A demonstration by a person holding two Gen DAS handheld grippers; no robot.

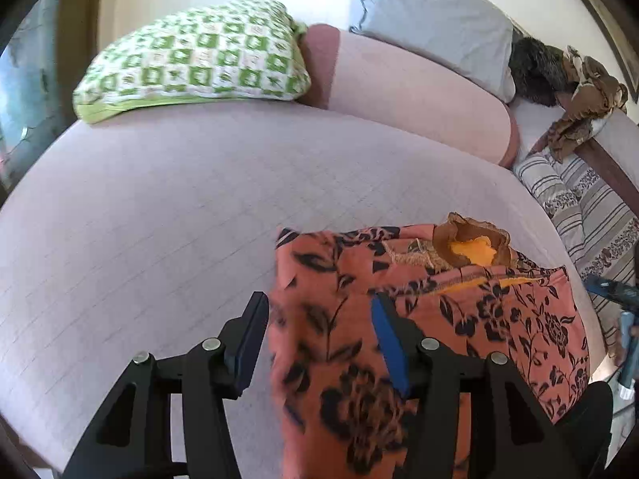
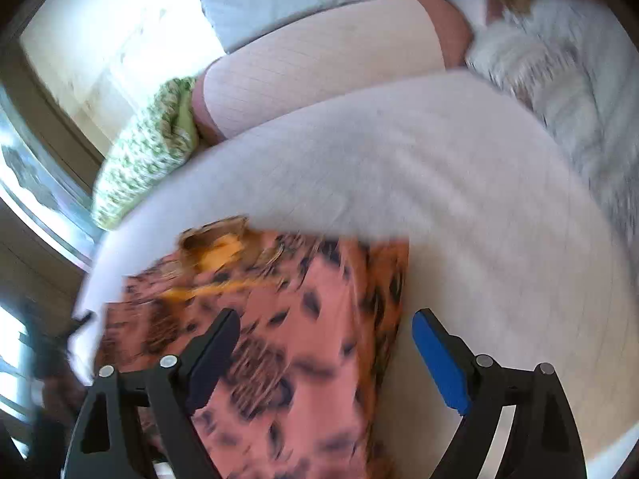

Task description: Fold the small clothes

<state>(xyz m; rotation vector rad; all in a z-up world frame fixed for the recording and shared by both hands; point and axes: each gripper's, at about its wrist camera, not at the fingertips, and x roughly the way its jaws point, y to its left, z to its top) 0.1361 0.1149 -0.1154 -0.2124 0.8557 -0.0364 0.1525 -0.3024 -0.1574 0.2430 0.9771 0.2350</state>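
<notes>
Orange floral garment [image 1: 419, 319] is lying on the bed [image 1: 159, 219], apparently part-folded into a rough rectangle. Left tool [image 1: 319, 343] and right tool [image 2: 323, 363] are both gaping open, gripping nothing; further folds likely remaining.

Left tongs [image 1: 319, 333] agape; right tongs [image 2: 327, 343] agape.

Both cameras sit just behind their own claws and look forward and down along the fingers, close above the bed [image 1: 159, 219]. The left view has its left claw [image 1: 319, 339] over the left edge of the orange flowered garment [image 1: 499, 319], facing the pillows beyond. The right view, blurred, has its right claw [image 2: 325, 353] over the garment's right edge. Both share the garment, the green pillow [image 1: 191, 56] and the pink bolster [image 1: 419, 88].
</notes>
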